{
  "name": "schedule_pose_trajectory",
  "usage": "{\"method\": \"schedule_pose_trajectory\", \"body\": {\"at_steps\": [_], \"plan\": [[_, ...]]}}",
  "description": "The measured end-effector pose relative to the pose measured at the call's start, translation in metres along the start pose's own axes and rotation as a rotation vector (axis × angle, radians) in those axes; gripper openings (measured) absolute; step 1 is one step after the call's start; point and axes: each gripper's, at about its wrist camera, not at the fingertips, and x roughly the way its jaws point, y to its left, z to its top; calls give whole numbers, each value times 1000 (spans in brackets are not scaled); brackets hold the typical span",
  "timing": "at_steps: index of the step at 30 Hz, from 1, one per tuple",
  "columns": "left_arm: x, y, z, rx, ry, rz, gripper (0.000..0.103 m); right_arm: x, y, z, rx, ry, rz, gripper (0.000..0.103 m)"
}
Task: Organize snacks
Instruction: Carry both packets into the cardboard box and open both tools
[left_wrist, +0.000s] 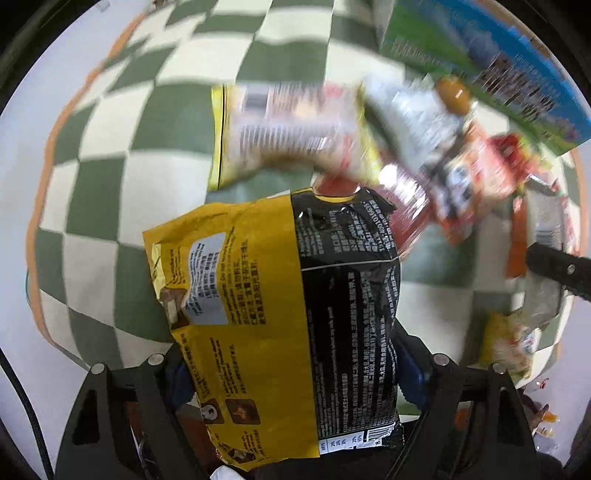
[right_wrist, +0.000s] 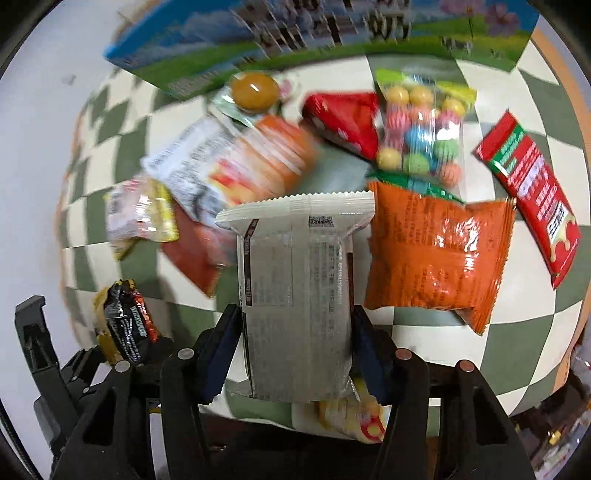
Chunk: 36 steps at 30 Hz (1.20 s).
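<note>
A yellow and black snack bag (left_wrist: 273, 295) hangs above the green and white checked cloth (left_wrist: 110, 184), and my left gripper (left_wrist: 291, 343) is shut on its lower part. The same bag (right_wrist: 125, 325) shows small at the lower left of the right wrist view. My right gripper (right_wrist: 295, 317) is shut on a silver-grey packet (right_wrist: 295, 266) with a white serrated top edge; both pads press its sides. The packet stands just over the cloth (right_wrist: 535, 350), in the middle of the pile of snacks.
A blue and green carton (right_wrist: 295, 37) stands at the back. Around the packet lie an orange bag (right_wrist: 436, 258), a bag of coloured candy balls (right_wrist: 421, 136), a red pouch (right_wrist: 343, 122), a long red pack (right_wrist: 532, 199), a jelly cup (right_wrist: 255, 90) and a yellow-edged bag (left_wrist: 288, 133).
</note>
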Motion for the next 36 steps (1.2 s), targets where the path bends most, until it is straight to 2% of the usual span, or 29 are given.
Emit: {"method": "schedule_pose_trajectory", "body": {"at_steps": [3, 7, 8, 9, 11, 15, 19, 24, 26, 30, 36], "plan": [[-39, -14, 24, 8, -58, -29, 85, -30, -3, -1, -14, -32, 52, 62], [-106, -47, 79, 54, -182, -94, 85, -76, 13, 1, -32, -102, 113, 61], [-103, -53, 82, 70, -211, -111, 85, -84, 18, 6, -32, -122, 130, 61], [-110, -64, 90, 91, -238, -127, 85, -100, 21, 13, -37, -147, 145, 61], [-129, -90, 127, 124, -289, -162, 85, -128, 26, 31, -47, -204, 159, 61], [-139, -129, 203, 188, -313, -172, 85, -181, 16, 83, -54, -310, 163, 62], [-108, -163, 273, 216, -255, -173, 85, -199, 8, 150, -89, -375, 81, 62], [-51, -183, 335, 191, -103, -218, 85, -176, -18, 230, -77, -336, -17, 62], [-29, -190, 351, 189, -50, -231, 85, -161, -28, 254, -77, -309, -50, 62], [2, -199, 369, 207, 8, -212, 85, -129, -47, 291, -55, -229, -63, 62], [20, -213, 378, 247, 50, -167, 85, -89, -61, 324, -70, -175, -101, 62]]}}
